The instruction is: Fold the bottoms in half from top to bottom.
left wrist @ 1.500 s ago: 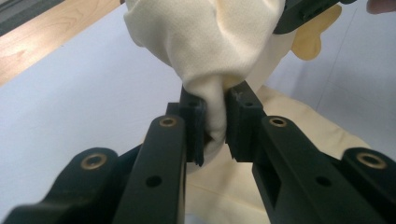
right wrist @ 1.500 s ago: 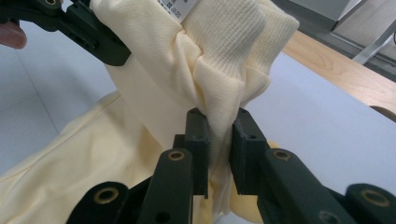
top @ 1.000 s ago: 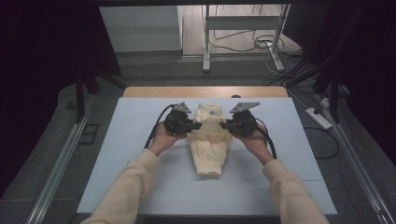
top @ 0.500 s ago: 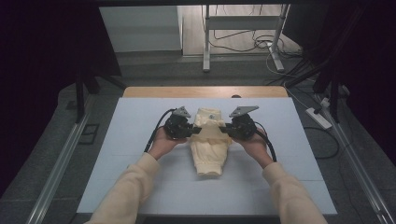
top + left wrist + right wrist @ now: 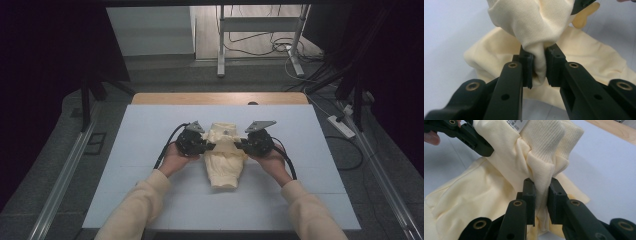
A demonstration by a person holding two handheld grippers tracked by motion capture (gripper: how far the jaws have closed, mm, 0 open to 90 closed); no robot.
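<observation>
Cream garment [image 5: 222, 155] lies mid-way across the pale surface [image 5: 150, 125], its far end bunched and lifted between both tongs; left tongs [image 5: 539, 68] clamped on a fold at the garment's left side; right tongs [image 5: 541, 200] clamped on a ribbed fold at its right side. A white label [image 5: 517, 123] shows near the garment's top edge, just beside the left tongs' jaw.

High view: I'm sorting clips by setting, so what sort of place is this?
Probably a lab or recording workspace, not a home: a pale mat covers the table, loose cables and a power strip lie on the floor, and dark curtains hang at both sides. The cream garment is simply the work piece.
</observation>
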